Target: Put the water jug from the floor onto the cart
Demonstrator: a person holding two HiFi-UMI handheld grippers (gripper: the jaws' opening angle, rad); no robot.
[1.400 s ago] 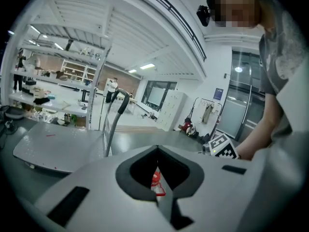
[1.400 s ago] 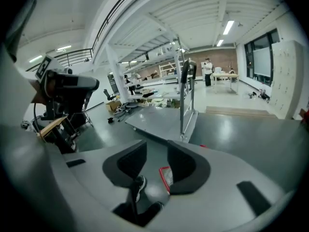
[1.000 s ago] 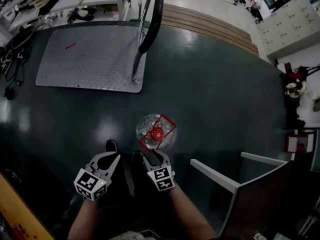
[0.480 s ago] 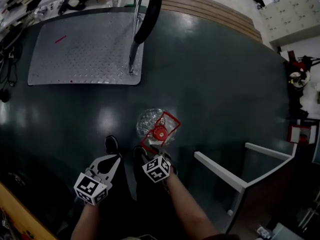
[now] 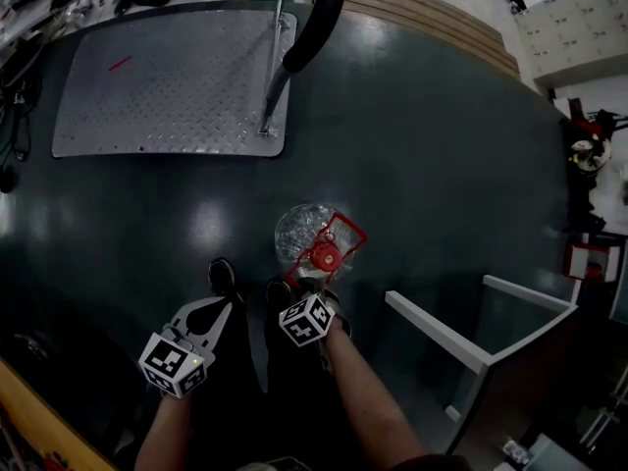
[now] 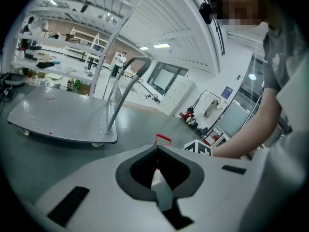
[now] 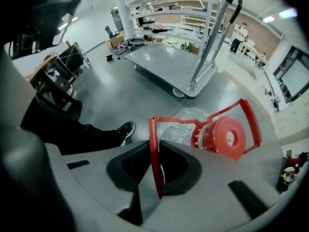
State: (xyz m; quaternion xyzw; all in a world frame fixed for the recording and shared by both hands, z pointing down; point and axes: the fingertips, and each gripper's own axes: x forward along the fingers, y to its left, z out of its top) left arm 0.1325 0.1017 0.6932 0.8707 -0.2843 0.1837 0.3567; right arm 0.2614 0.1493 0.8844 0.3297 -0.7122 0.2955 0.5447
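The water jug [image 5: 302,230] stands on the dark floor just ahead of my feet, clear-bodied with a red cap [image 5: 325,257] and a red carrying handle [image 7: 154,149]. My right gripper [image 5: 312,285] points steeply down over the jug's near side. Its jaws are closing and pinch the handle's near bar [image 7: 155,168]; the cap [image 7: 227,138] shows just beyond. My left gripper [image 5: 222,302] hangs to the jug's left, shut and holding nothing [image 6: 156,148]. The cart [image 5: 167,81], a flat metal platform with a tall push handle [image 5: 314,18], waits farther ahead on the left.
My two dark shoes [image 5: 222,275] are right beside the jug. A white-framed panel [image 5: 442,346] stands on the floor to the right. Benches with clutter line the far left edge [image 5: 20,8]. A person's arm [image 6: 251,134] shows in the left gripper view.
My right gripper has dropped onto the jug's red handle and its jaws have come together on the bar. The left gripper has sunk a little.
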